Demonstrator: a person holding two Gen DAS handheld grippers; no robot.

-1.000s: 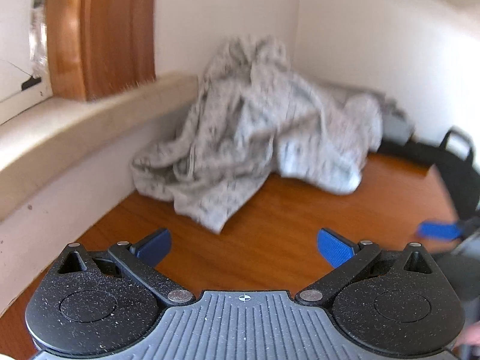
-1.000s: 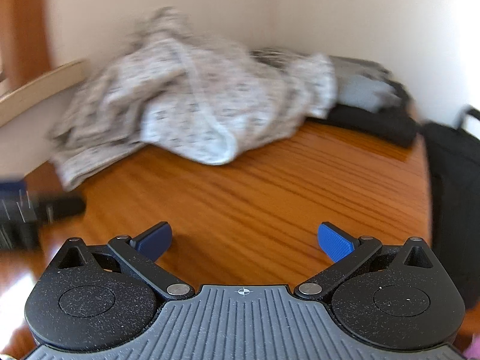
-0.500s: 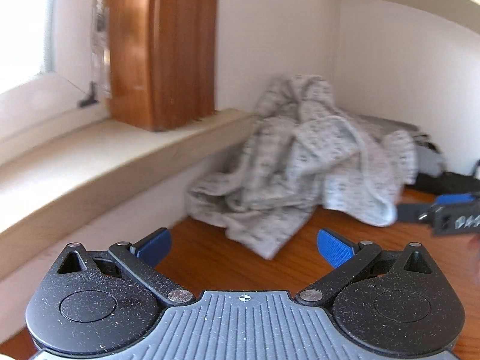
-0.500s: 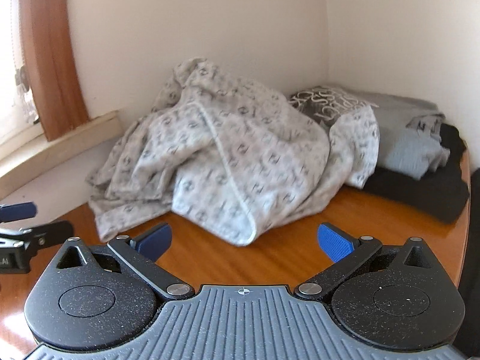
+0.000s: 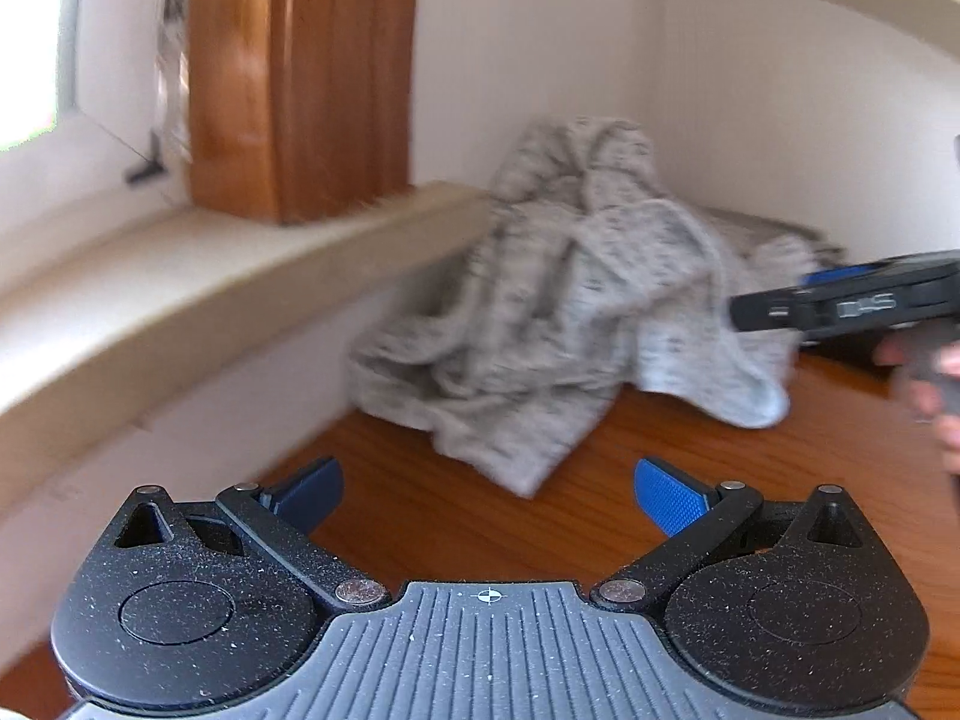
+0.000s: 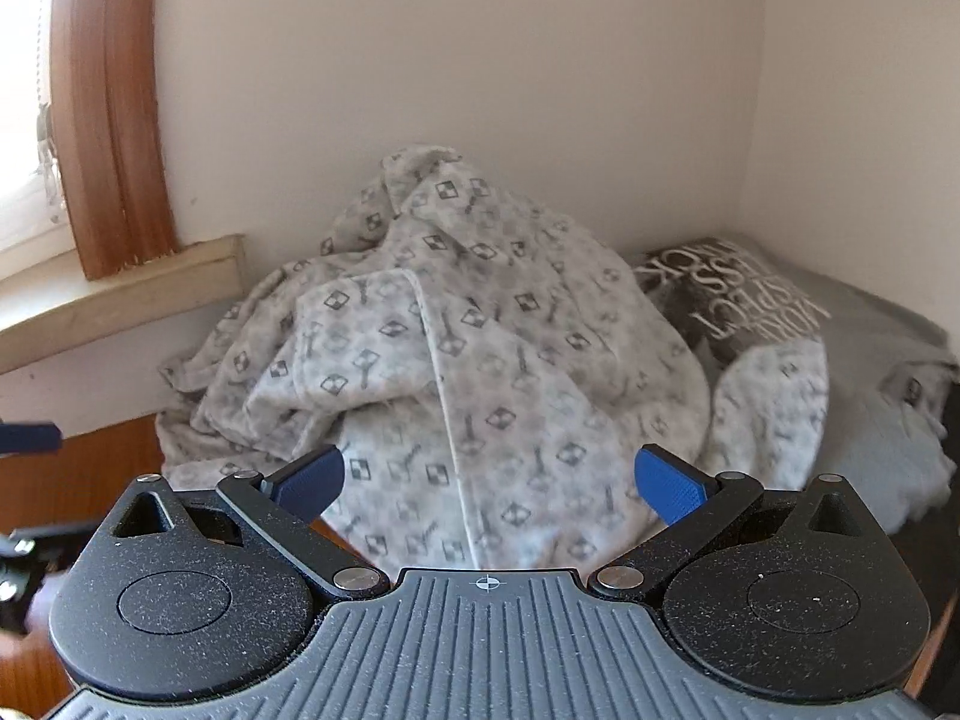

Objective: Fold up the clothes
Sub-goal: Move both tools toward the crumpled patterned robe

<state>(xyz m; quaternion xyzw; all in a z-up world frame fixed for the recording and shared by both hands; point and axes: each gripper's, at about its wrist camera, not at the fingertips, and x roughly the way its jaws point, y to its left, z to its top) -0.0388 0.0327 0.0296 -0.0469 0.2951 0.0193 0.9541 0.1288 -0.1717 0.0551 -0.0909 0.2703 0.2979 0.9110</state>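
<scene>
Patterned grey garment [image 6: 456, 360] heaped in the tabletop [image 5: 630, 516] corner, partly over folded clothes [image 6: 840, 372]. Left hand-held gripper [image 5: 489, 489] and right hand-held gripper [image 6: 489, 480] both spread wide, empty.

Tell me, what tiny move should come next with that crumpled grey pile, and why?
Probably ease the right gripper forward and close it on the pale seam edge of the patterned garment. Its jaws stand open with that fabric right between them, nothing is held yet, and the left gripper, also open, sits short of the pile over the wooden table.
</scene>
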